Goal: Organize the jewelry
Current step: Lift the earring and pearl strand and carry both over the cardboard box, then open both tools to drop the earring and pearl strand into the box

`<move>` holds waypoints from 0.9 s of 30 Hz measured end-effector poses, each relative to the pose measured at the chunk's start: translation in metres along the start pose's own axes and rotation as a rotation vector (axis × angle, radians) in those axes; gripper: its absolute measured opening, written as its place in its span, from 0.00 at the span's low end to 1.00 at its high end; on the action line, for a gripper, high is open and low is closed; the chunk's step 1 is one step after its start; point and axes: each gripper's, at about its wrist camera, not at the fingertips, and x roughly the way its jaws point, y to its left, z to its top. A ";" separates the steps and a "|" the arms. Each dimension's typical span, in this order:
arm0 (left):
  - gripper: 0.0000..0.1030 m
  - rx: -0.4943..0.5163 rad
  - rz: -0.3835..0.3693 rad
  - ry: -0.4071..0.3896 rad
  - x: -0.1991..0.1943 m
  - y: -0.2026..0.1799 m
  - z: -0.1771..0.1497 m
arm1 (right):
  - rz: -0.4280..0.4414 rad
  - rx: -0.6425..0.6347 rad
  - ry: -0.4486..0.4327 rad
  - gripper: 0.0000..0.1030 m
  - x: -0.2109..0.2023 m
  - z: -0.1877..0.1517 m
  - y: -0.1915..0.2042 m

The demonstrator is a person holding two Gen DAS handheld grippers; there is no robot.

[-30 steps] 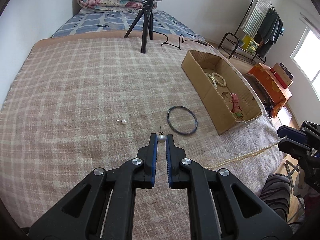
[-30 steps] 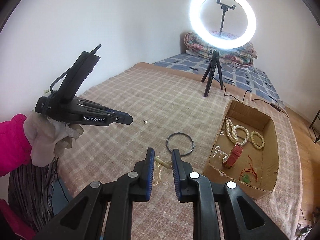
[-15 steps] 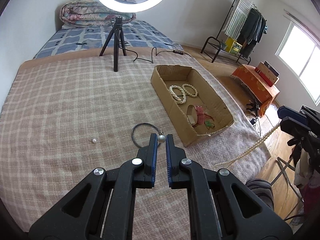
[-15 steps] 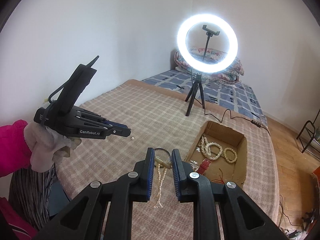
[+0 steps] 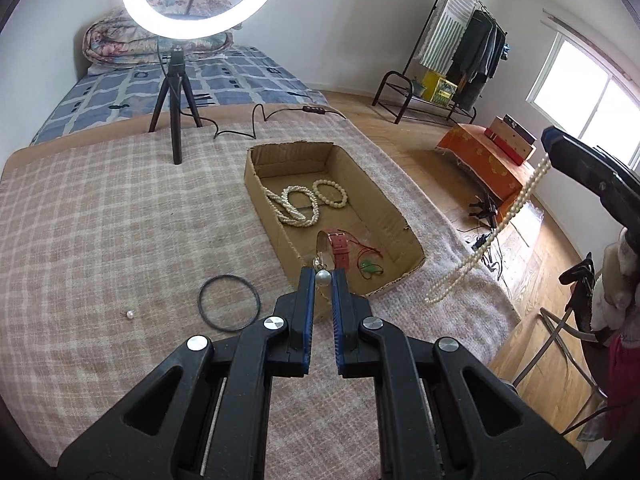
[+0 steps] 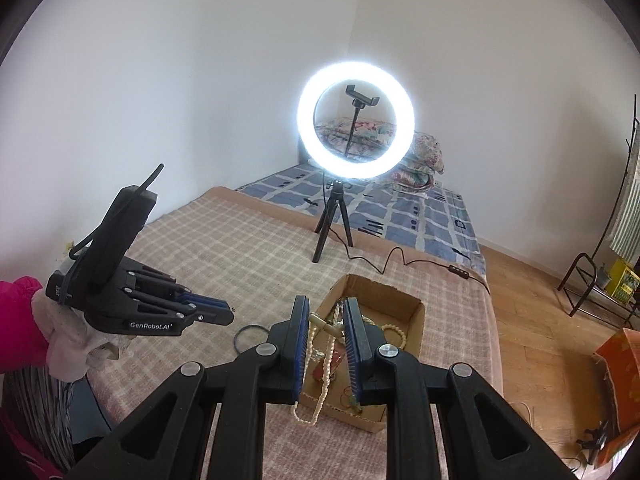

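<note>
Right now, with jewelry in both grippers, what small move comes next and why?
Probably carry the left hand-held gripper slightly forward over the open brown cardboard box, then release. Its jaws pinch a small round pearl earring at the box's near edge, while the right hand-held gripper dangles the long white pearl necklace beside it.

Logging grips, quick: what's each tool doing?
Left tool: closed on the pearl earring.
Right tool: closed on the pearl necklace.
</note>
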 end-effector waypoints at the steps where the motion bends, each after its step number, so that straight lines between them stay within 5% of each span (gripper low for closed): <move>1: 0.06 0.004 -0.002 0.000 0.002 -0.003 0.002 | -0.008 -0.002 -0.002 0.15 0.001 0.002 -0.003; 11: 0.06 0.022 -0.013 -0.011 0.032 -0.019 0.032 | -0.052 0.002 0.000 0.15 0.028 0.012 -0.032; 27: 0.06 0.022 0.019 -0.019 0.087 -0.016 0.075 | -0.029 0.065 0.082 0.15 0.070 -0.028 -0.051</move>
